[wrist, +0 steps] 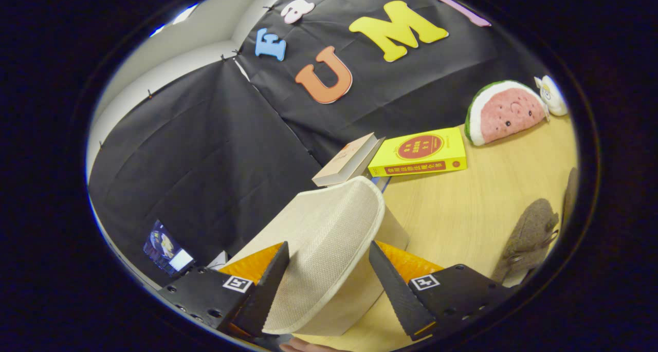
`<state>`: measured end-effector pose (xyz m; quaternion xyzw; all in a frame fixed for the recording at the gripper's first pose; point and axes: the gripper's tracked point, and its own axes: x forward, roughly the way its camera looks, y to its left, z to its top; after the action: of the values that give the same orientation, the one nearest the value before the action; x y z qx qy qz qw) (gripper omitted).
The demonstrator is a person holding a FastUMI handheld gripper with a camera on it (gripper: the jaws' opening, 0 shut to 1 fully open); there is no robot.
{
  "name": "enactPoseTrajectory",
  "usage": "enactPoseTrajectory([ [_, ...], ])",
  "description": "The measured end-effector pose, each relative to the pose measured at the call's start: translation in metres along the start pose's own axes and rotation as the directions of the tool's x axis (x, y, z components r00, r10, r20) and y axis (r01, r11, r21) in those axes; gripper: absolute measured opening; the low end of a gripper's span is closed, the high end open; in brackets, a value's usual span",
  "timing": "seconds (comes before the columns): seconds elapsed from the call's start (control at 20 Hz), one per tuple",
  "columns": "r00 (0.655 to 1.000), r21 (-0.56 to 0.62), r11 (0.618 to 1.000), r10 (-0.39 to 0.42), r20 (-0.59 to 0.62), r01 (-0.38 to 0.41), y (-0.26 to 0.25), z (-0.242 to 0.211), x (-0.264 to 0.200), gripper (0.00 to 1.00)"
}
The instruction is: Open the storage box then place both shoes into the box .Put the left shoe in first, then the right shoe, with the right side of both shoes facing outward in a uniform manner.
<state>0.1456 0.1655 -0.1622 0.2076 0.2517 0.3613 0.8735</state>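
One lid (329,239) sits between your gripper (329,285) fingers, seemingly grasped; brown shoe (529,234) remains unboxed on table (462,208).

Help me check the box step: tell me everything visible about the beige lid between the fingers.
The beige lid looks like woven fabric with a smooth, paler rim and rounded corners. It is raised and tilted, off the wooden table. It lies between the gripper fingers, nearer one finger than the other; whether either presses on it cannot be told. Beyond it lie two books.
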Motion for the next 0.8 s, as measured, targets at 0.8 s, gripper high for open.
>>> enactPoseTrajectory([
  [0.8, 0.993, 0.273, 0.962, 0.000, -0.115, 0.032, -0.004, 0.001, -0.007, 0.59],
])
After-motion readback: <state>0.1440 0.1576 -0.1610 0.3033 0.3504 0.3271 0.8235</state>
